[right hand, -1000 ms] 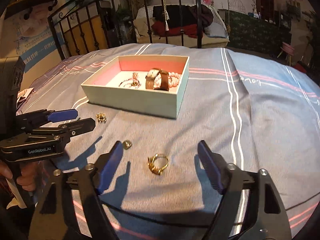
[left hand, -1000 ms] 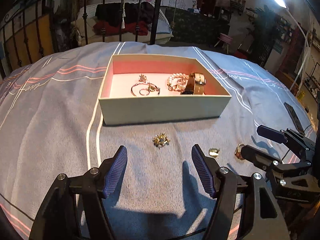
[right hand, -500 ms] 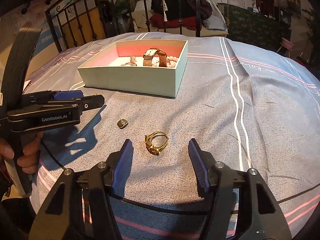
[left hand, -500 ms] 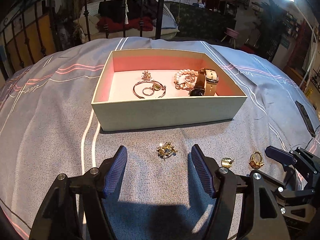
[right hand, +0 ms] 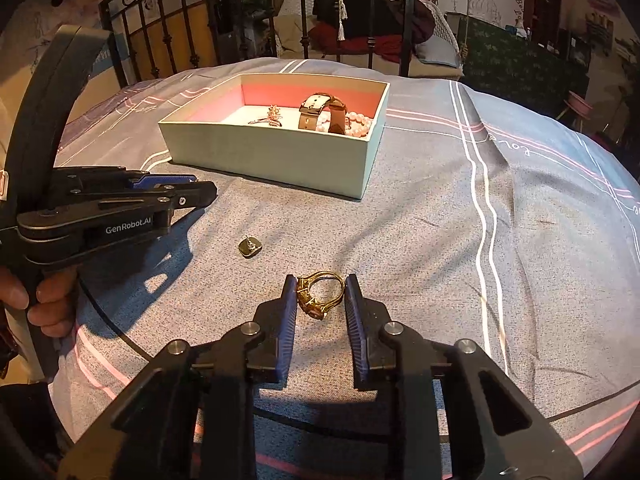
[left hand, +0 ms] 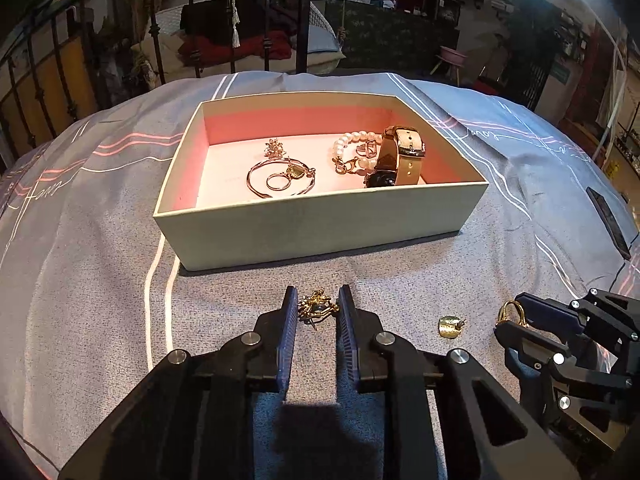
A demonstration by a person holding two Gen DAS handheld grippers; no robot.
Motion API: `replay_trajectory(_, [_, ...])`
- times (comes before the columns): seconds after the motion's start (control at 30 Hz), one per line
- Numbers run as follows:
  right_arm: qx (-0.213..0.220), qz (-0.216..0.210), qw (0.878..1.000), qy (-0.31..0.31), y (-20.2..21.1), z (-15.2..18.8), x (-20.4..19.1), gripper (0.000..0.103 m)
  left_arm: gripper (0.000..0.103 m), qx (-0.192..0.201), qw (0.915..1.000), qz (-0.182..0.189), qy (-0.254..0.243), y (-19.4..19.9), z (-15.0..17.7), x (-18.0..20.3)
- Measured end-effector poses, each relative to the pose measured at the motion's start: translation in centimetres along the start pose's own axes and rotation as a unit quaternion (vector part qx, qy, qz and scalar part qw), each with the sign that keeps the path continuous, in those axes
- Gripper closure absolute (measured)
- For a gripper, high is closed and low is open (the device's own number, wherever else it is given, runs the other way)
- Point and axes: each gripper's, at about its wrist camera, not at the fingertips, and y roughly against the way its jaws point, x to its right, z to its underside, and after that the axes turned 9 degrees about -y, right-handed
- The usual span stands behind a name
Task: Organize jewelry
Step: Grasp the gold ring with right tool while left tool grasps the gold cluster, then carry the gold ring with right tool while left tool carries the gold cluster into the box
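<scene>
One striped grey bedspread (left hand: 100, 248), iron headboard (right hand: 192, 40)

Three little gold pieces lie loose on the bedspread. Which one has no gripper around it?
The small square gold stud, lying alone between the two grippers. The spiky gold brooch sits between the left gripper's jaws, the gold ring between the right gripper's.

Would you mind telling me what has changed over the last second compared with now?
Both tools have just been closing. The left tool moved in toward the box and now pinches the gold brooch; the right tool now pinches the gold ring. Both pieces lie on the bedspread. The small earring and the jewelry in the box stayed put.
</scene>
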Motion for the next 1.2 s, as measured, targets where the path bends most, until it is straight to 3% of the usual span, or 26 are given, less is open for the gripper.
replay_trajectory(0.4, [0.013,-0.020,1.000,-0.004,0.7,0.3,0.0,0.078,0.083,0.011,0.9996,0.004,0.026,1.7,1.3,-0.9])
replay_trajectory(0.93, [0.017,-0.026,1.000,-0.001,1.3,0.0,-0.6,0.077,0.082,0.008,0.9999,-0.011,0.001,2.1,1.2,0.3])
replay_trajectory(1.2, [0.027,-0.031,0.999,0.002,1.6,-0.8,-0.7,0.077,0.082,0.044,0.9988,-0.009,0.020,3.2,0.7,-0.3])
